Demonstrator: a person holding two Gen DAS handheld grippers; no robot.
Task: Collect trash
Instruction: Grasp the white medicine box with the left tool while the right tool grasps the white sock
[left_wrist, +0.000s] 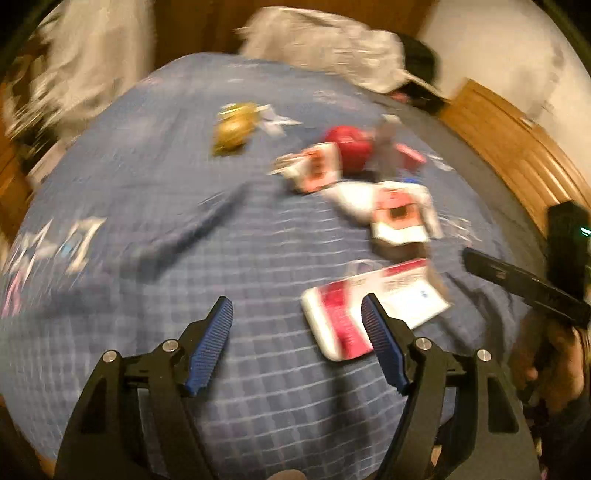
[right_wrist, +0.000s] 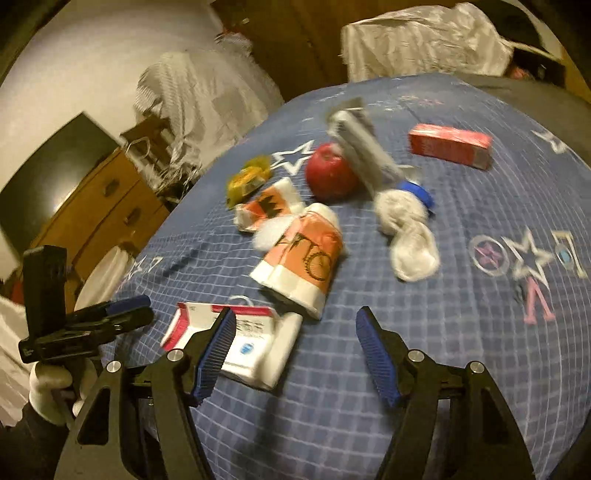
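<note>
Left wrist view: the left gripper (left_wrist: 297, 314) is held open and empty above a blue checked bedspread (left_wrist: 147, 184). A red-and-white flat carton (left_wrist: 369, 306) is seen just beyond its right finger, partly behind it. Farther off, crumpled orange-and-white wrappers (left_wrist: 397, 214), a red apple (left_wrist: 347, 147) and a gold wrapper (left_wrist: 232, 129) are scattered.

Right wrist view: the right gripper (right_wrist: 295, 321) is likewise held open, nothing between its pads. The flat carton (right_wrist: 243, 336) lies behind its left finger; the wrappers (right_wrist: 303, 258), the apple (right_wrist: 330, 171), a white sock (right_wrist: 410, 236) and a red box (right_wrist: 450, 146) lie beyond. The left gripper (right_wrist: 125, 314) is seen at far left.
</note>
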